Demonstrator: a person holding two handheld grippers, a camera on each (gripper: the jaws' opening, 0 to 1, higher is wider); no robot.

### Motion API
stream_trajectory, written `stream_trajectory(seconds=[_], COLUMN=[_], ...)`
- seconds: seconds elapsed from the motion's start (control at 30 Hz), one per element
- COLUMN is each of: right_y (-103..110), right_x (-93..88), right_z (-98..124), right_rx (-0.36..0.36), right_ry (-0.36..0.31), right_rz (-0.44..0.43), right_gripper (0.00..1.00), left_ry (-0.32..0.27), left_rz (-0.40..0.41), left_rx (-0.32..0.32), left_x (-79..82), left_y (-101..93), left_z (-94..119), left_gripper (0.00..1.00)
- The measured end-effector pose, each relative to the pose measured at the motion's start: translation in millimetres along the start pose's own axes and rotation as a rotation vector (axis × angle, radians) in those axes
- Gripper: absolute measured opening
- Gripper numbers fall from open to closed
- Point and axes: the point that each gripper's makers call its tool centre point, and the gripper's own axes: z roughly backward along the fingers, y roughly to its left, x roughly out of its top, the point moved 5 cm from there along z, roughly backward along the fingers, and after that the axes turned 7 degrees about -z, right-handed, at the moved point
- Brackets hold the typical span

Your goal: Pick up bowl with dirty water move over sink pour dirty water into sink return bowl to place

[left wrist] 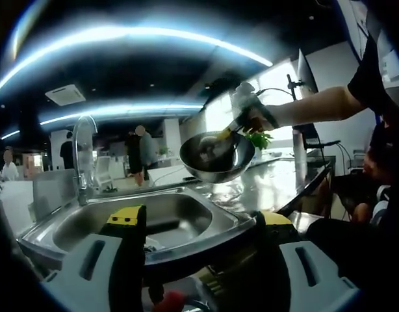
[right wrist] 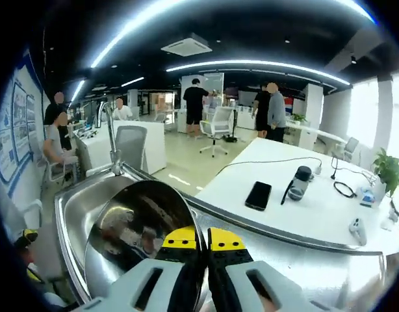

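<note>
The right gripper point(right wrist: 198, 242) has its jaws squeezed together on the rim of the bowl point(right wrist: 142, 237). The bowl hangs in the air over the sink point(right wrist: 79, 208), tipped up on its side. In the left gripper view, the bowl's point(left wrist: 218, 156) open side faces the tap point(left wrist: 82, 153). The left gripper point(left wrist: 203, 224) is wide open and holds nothing, down by the sink's point(left wrist: 154, 218) near edge.

The sink point(left wrist: 154, 218) basin is lying open below, with the tall faucet point(left wrist: 82, 153) standing at its far edge as the one obstacle. On the white table point(right wrist: 316, 208) beyond the counter, a phone point(right wrist: 258, 195) and cables point(right wrist: 344, 188) are lying scattered.
</note>
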Motion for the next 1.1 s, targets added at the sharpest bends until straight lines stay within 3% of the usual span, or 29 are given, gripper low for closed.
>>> stream_trajectory(seconds=[0.5,1.1], right_y=[-37,-63], right_x=[-15.8,-31.5], right_z=[14,28], right_rx=[-0.029,-0.057], right_ry=[0.037,0.049], right_rz=[-0.105,-0.132], right_gripper=[0.0,0.0], left_ry=[-0.004,-0.003], left_rz=[-0.003,-0.012], left_rx=[0.002,-0.006], left_x=[3.0,6.5], left_y=[-2.6,-6.5], left_z=[-2,-4], left_gripper=[0.68,0.68])
